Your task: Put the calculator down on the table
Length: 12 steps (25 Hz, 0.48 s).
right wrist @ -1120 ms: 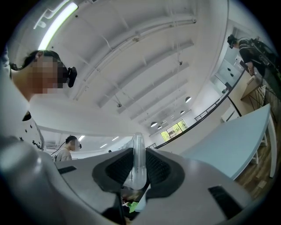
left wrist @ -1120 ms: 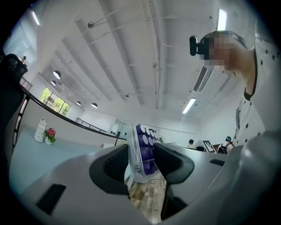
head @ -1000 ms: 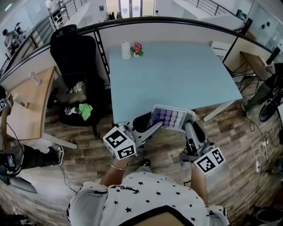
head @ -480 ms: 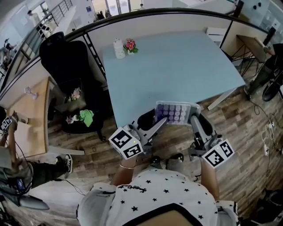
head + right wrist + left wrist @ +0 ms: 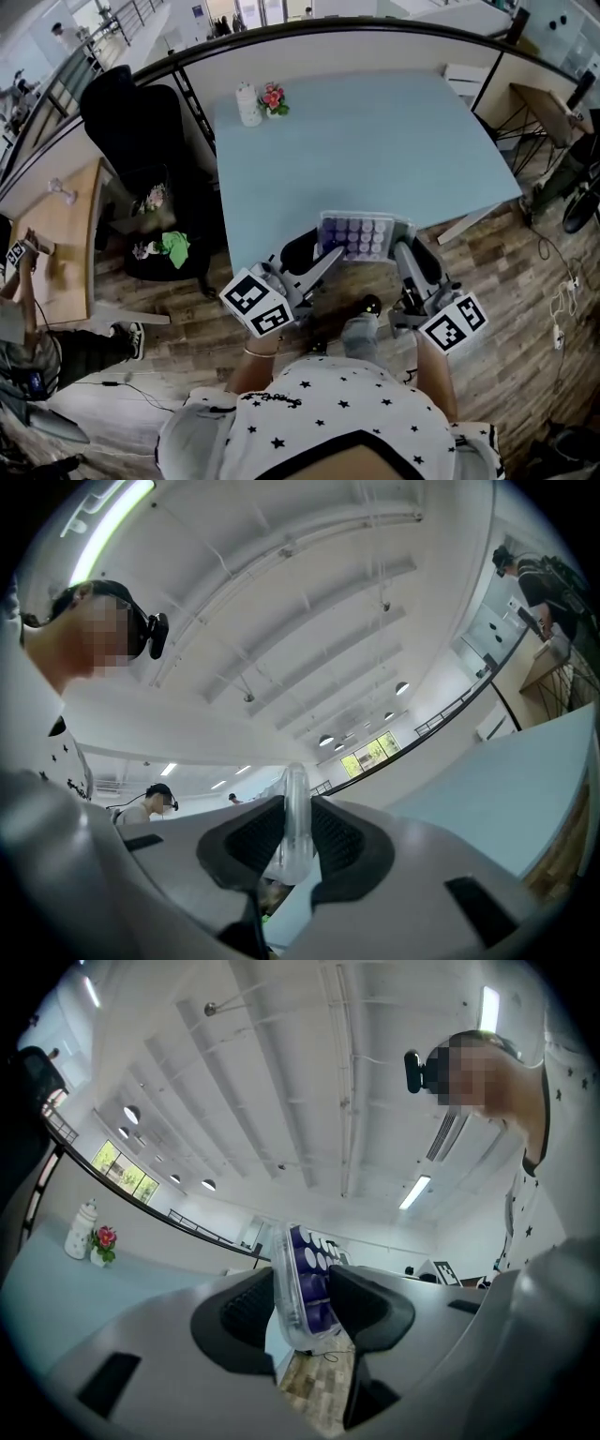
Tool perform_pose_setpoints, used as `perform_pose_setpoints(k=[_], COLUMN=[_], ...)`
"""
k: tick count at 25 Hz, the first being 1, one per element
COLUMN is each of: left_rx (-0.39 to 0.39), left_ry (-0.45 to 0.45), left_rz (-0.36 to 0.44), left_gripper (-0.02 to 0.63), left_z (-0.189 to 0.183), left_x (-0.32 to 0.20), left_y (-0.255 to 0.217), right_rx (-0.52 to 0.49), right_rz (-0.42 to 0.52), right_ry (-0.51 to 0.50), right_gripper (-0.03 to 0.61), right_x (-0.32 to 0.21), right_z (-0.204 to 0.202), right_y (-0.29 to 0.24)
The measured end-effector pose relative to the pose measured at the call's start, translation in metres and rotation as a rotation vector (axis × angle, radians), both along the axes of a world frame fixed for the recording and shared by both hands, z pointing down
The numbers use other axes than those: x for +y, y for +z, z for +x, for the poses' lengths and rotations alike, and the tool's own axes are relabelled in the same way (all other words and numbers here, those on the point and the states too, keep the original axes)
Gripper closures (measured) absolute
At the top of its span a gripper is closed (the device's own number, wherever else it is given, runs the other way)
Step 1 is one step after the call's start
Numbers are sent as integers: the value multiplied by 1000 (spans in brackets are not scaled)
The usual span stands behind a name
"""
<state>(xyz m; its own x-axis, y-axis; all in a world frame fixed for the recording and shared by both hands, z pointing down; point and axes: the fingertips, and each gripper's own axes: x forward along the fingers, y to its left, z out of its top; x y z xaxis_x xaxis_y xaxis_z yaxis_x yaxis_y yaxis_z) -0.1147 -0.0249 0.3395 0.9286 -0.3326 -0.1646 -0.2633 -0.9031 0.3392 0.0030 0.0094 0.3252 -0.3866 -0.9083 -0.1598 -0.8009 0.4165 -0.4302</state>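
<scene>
Your left tool (image 5: 328,257) pinches the calculator (image 5: 357,236) at one short end and your right tool (image 5: 403,251) pinches the other, so in the head view both ends are covered by the pads. The calculator hangs at the near edge of the pale blue surface (image 5: 375,141); you cannot tell whether it touches. Its long axis runs from one tool to the other, along that edge, with the purple keys (image 5: 309,1274) facing up. In the right gripper view only its clear rim (image 5: 293,822) shows, edge-on between the pads. Key markings and any brand are too small to read. The cubes (image 5: 255,302) carry only black-and-white square markers.
</scene>
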Motion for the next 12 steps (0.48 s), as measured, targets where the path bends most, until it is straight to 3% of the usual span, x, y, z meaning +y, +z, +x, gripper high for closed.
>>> perform_pose_setpoints(k=[12], left_rx=[-10], left_ry=[-121], left_rz=[-16], left_gripper=[420], left_z=[52], left_x=[-49], left_y=[4], right_rx=[-23], right_rz=[-2], right_ry=[-105], right_gripper=[495], right_x=[-63], right_z=[56], right_y=[4])
